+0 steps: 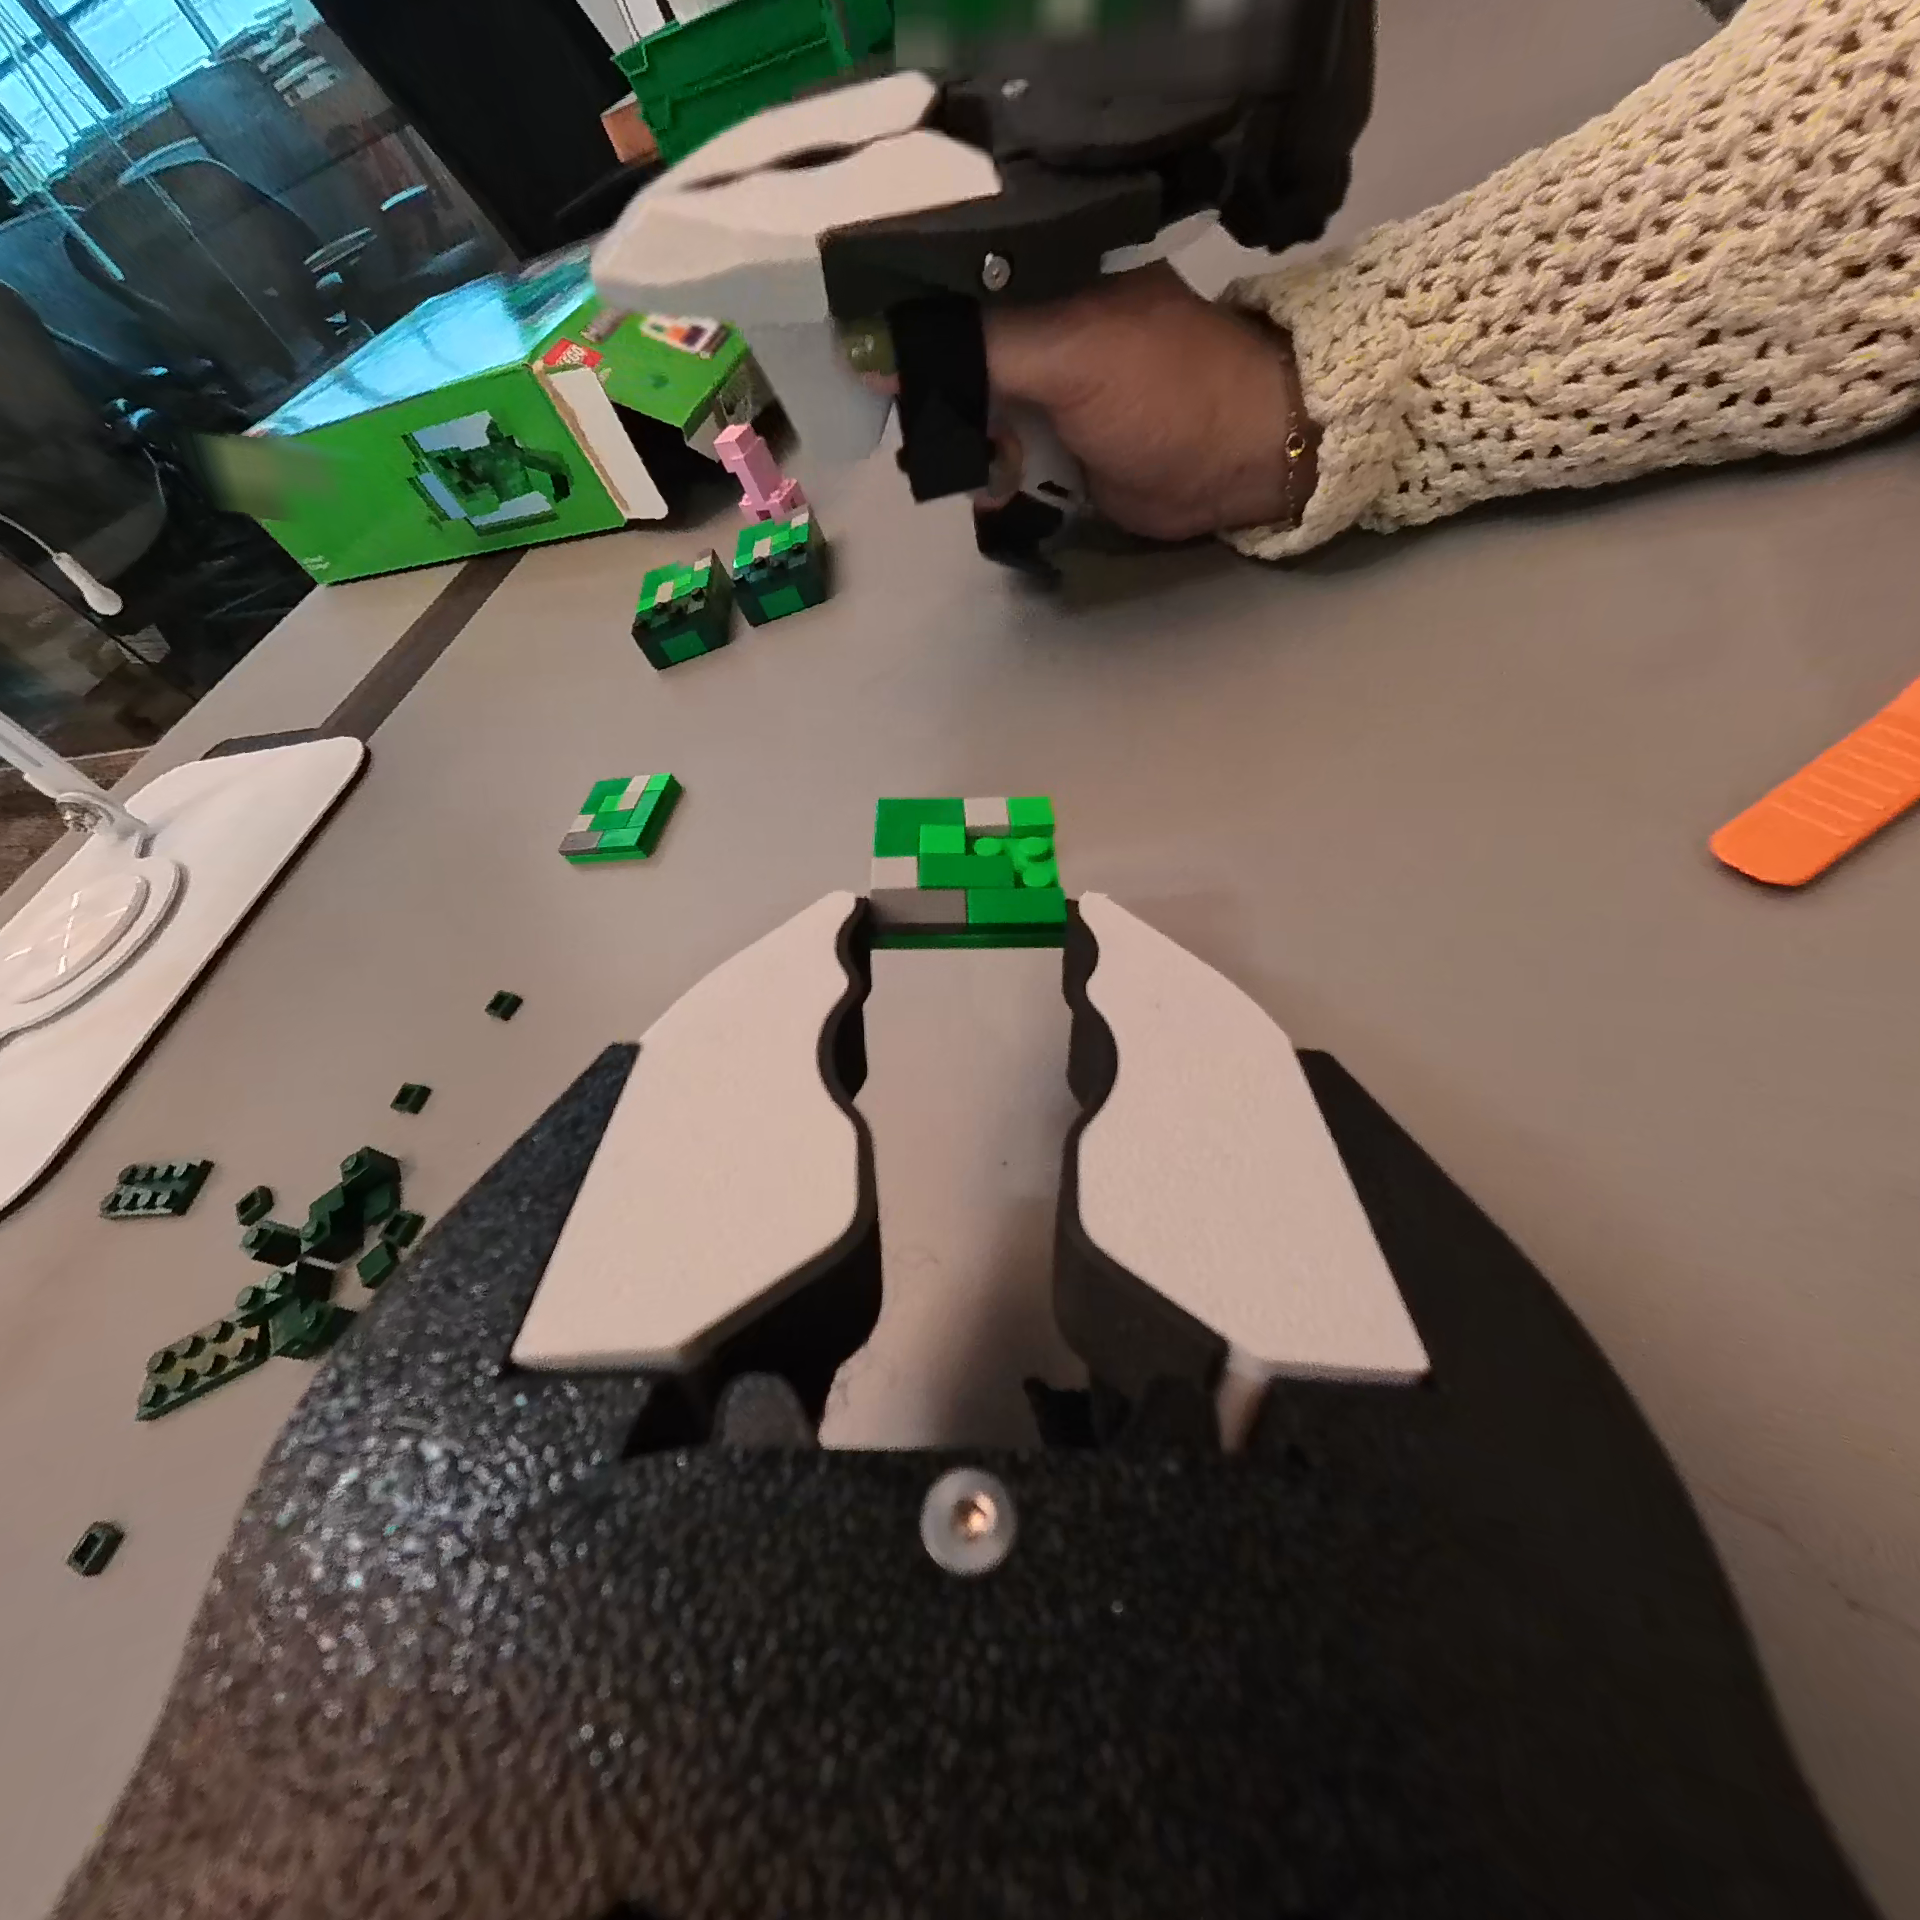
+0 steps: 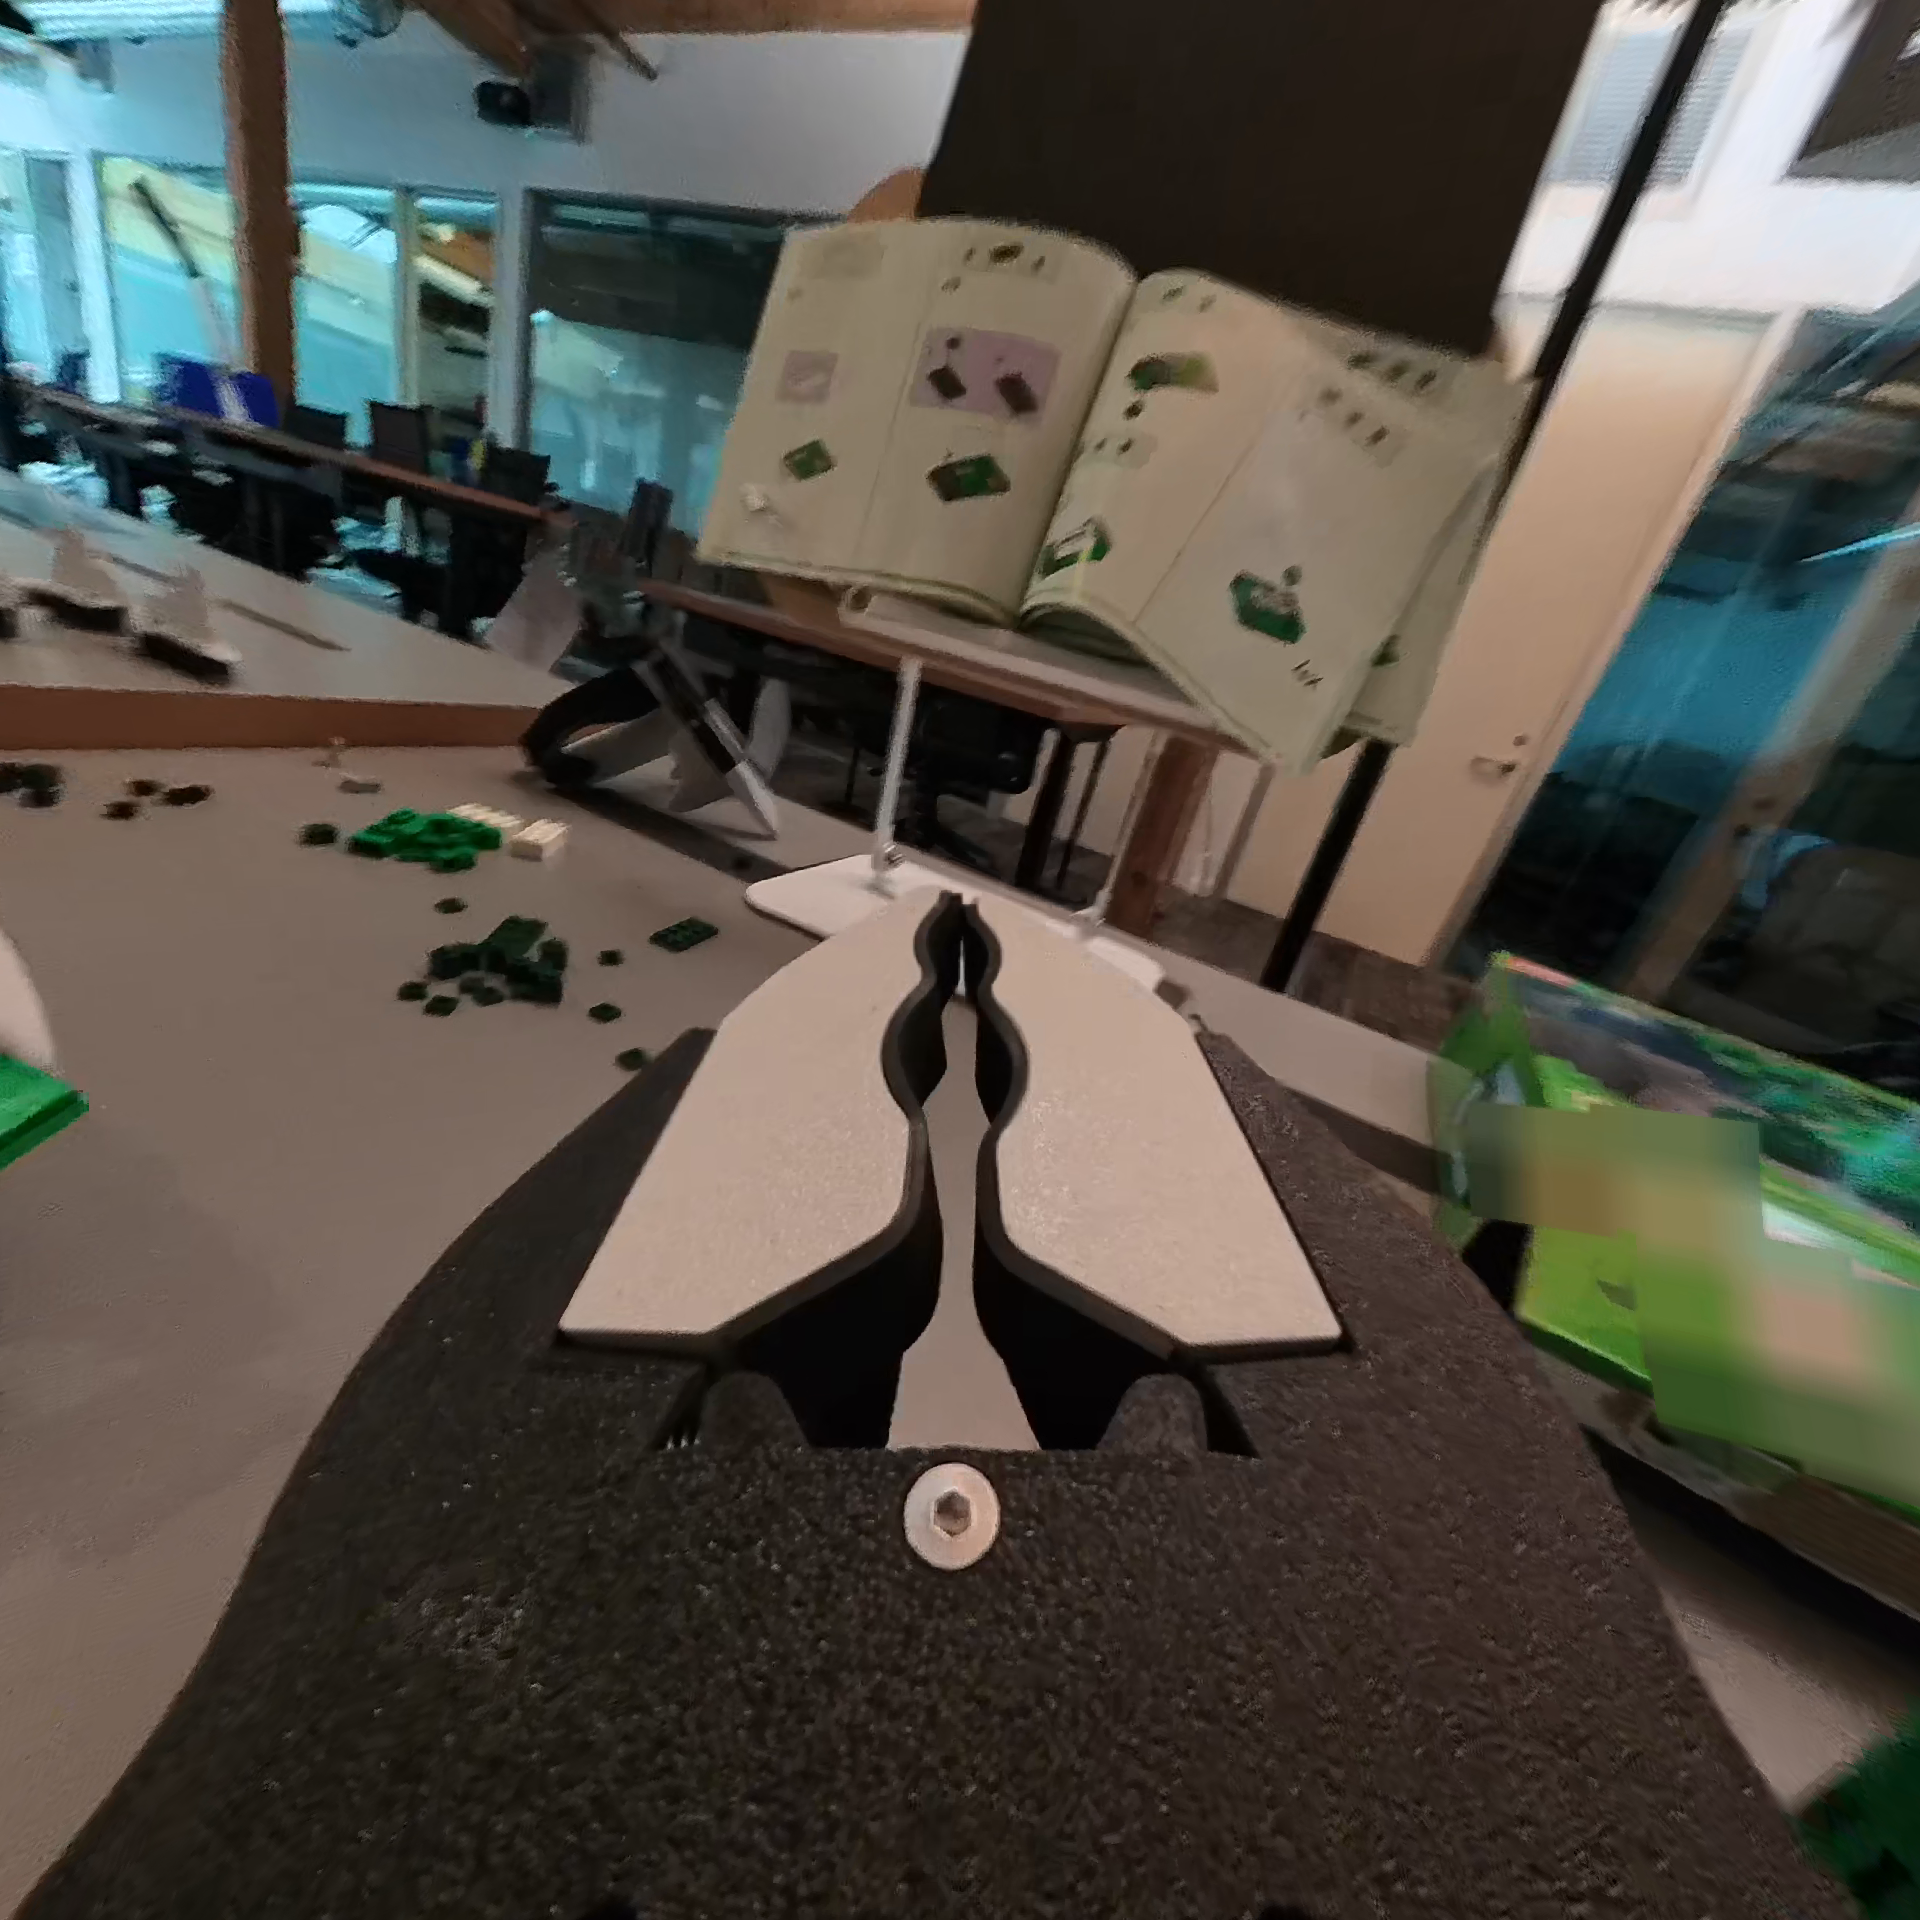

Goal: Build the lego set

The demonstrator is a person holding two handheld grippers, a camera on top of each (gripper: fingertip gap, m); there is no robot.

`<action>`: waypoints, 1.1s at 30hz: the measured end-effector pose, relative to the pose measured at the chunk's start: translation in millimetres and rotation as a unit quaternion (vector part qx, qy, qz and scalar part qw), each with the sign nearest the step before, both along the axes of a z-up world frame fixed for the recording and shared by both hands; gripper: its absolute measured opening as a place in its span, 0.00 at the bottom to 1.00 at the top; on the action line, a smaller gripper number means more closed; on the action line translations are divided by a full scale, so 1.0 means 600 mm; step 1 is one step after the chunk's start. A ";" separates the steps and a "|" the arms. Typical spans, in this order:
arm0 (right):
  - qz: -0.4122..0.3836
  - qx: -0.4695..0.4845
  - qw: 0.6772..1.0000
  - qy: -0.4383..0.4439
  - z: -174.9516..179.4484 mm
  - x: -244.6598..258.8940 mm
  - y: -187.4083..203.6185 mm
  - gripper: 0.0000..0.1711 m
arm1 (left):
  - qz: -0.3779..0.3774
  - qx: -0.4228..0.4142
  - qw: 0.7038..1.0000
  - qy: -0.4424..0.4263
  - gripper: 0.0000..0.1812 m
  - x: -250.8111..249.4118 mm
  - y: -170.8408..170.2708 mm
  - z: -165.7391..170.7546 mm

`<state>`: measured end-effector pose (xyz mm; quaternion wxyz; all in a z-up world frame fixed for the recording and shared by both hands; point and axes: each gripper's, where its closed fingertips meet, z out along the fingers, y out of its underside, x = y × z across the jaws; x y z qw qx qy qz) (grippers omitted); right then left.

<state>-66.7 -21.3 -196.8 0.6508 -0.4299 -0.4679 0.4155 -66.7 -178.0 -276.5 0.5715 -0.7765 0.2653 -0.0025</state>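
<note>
Two grippers noted. Left gripper (image 1: pixel 966 914): jaws clamped on the near edge of the green tiled plate (image 1: pixel 971 862), which lies flat on the grey desk (image 1: pixel 1351 935). Left of those jaws, a smaller green panel (image 1: pixel 621 818); nearer and further left, loose dark green pieces (image 1: pixel 301 1247). Beyond the jaws, two green cubes (image 1: pixel 727 597) and a green box (image 1: pixel 447 457). Right gripper (image 2: pixel 958 920): raised above the desk, jaws pressed together, nothing between them. Ahead of them, an open instruction booklet (image 2: pixel 1091 457) on a stand.
</note>
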 end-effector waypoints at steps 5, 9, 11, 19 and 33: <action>-0.066 0.012 0.996 0.066 0.032 0.034 0.027 0.00 | 0.131 0.061 0.989 0.012 0.19 -0.079 0.008 0.024; -0.061 -0.004 0.995 0.072 0.032 0.038 0.032 0.00 | 0.251 0.115 0.960 -0.056 0.19 -0.167 -0.010 0.057; -0.057 -0.013 0.996 0.071 0.029 0.036 0.034 0.00 | 0.289 0.136 0.943 -0.096 0.19 -0.202 -0.023 0.069; -0.035 -0.029 0.997 0.063 0.023 0.030 0.031 0.00 | 0.310 0.154 0.932 -0.105 0.19 -0.226 -0.035 0.076; 0.003 0.045 0.999 0.008 0.004 0.000 -0.015 0.00 | 0.138 0.086 0.985 -0.049 0.19 -0.106 -0.002 0.044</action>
